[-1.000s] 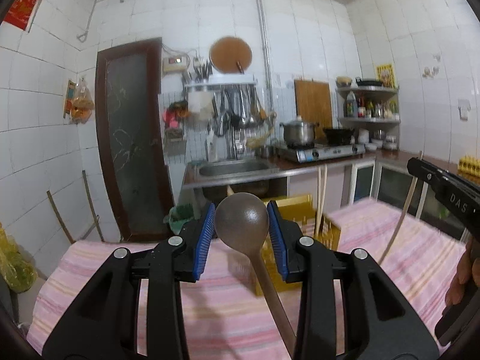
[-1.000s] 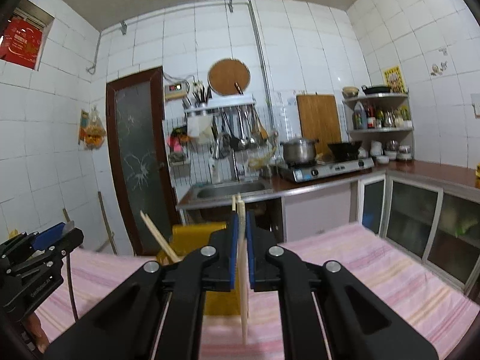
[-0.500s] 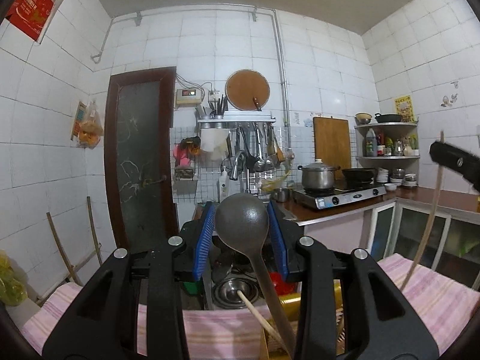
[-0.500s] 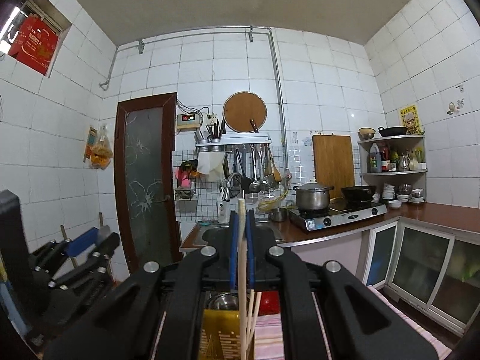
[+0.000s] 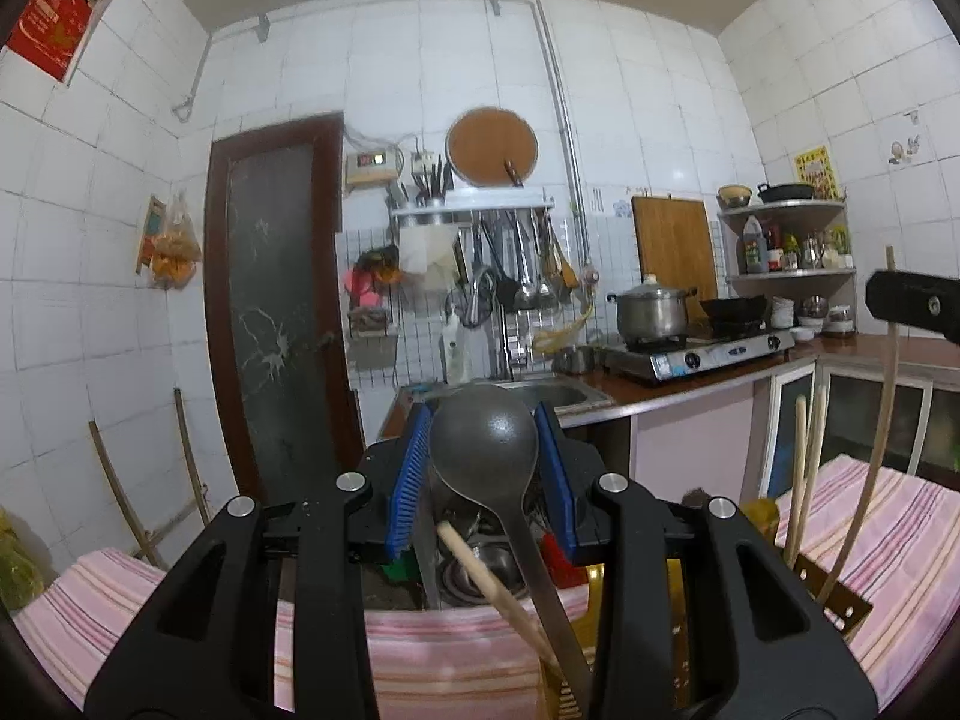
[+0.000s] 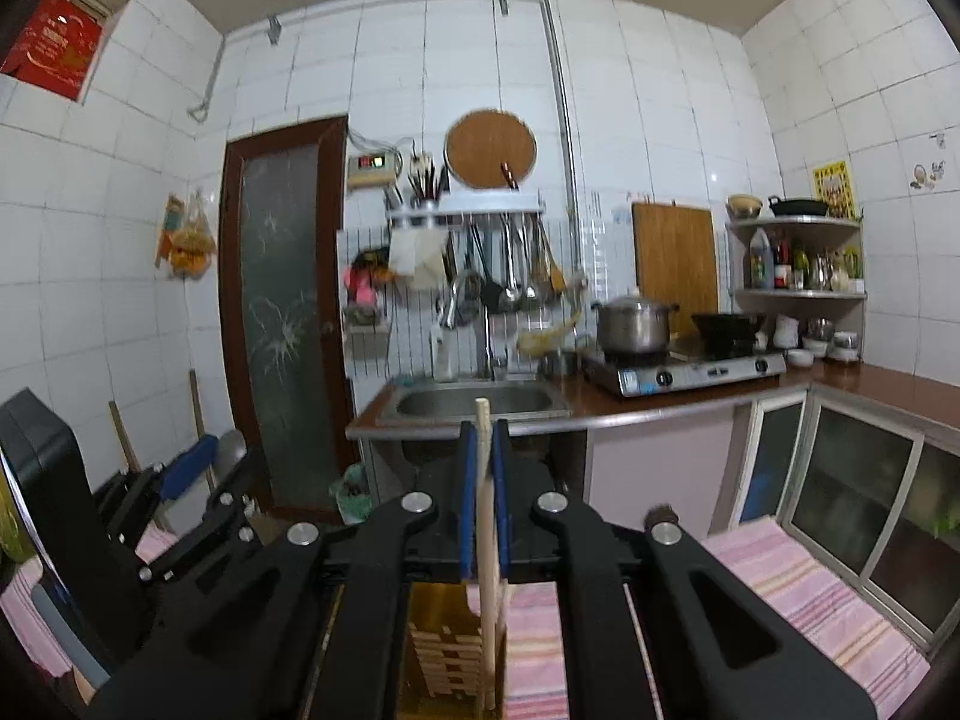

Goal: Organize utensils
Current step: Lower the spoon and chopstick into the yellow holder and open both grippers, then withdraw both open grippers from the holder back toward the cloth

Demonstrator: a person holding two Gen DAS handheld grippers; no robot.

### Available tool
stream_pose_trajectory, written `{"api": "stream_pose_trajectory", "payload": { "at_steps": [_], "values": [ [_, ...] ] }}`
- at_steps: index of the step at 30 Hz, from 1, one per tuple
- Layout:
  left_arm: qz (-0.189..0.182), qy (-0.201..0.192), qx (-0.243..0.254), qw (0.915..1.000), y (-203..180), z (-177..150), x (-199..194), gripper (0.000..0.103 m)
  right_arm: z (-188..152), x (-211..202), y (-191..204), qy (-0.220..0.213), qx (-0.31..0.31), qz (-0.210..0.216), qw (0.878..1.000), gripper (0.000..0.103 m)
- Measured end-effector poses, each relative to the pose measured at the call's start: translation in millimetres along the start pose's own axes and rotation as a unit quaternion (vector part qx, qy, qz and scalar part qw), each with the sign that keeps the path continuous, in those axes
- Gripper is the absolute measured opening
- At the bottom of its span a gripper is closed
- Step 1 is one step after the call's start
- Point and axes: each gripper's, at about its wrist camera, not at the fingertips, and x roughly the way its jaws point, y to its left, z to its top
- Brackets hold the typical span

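Note:
My left gripper (image 5: 483, 468) is shut on a dark grey ladle (image 5: 485, 450), bowl up between the blue pads, its handle running down toward a yellow utensil holder (image 5: 606, 612). A wooden stick (image 5: 492, 588) leans in the holder beside the handle. My right gripper (image 6: 483, 498) is shut on a wooden chopstick (image 6: 485, 516), held upright with its lower end inside the yellow holder (image 6: 450, 654). The right gripper shows at the right edge of the left wrist view (image 5: 912, 306), with more chopsticks (image 5: 804, 474) standing below it. The left gripper shows at the left of the right wrist view (image 6: 198, 468).
The holder stands on a table with a pink striped cloth (image 6: 798, 588). Beyond it are a steel sink (image 6: 474, 402), a gas stove with a pot (image 6: 636, 324), a wall rack of hanging utensils (image 6: 504, 276), glass-fronted cabinets (image 6: 864, 480) and a dark door (image 6: 282, 324).
Both wrist views tilted up and then partly back down. The ladle and the chopstick stay gripped, with their lower ends now in or just above the yellow holder.

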Motion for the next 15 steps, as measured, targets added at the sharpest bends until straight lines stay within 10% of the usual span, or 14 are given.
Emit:
{"api": "stream_pose_trajectory", "payload": {
  "at_steps": [3,6,9,15],
  "values": [
    [0.001,0.012,-0.004,0.9999,1.9,-2.3,-1.3,0.038,-4.4,8.0,-5.1,0.033,0.002,-0.004,0.999,0.006],
    [-0.005,0.023,-0.007,0.9997,7.9,4.7,-9.6,0.066,-5.6,16.3,-8.1,0.071,0.002,-0.015,0.997,0.008],
    [-0.016,0.034,-0.019,0.9991,18.3,20.0,-29.2,0.075,-0.6,13.0,-16.5,0.087,0.012,-0.028,0.996,0.064],
    [-0.003,0.060,-0.035,0.9976,53.1,44.1,-92.6,0.098,0.1,-23.3,-30.5,0.122,0.021,-0.052,0.991,0.073]
  ]
}}
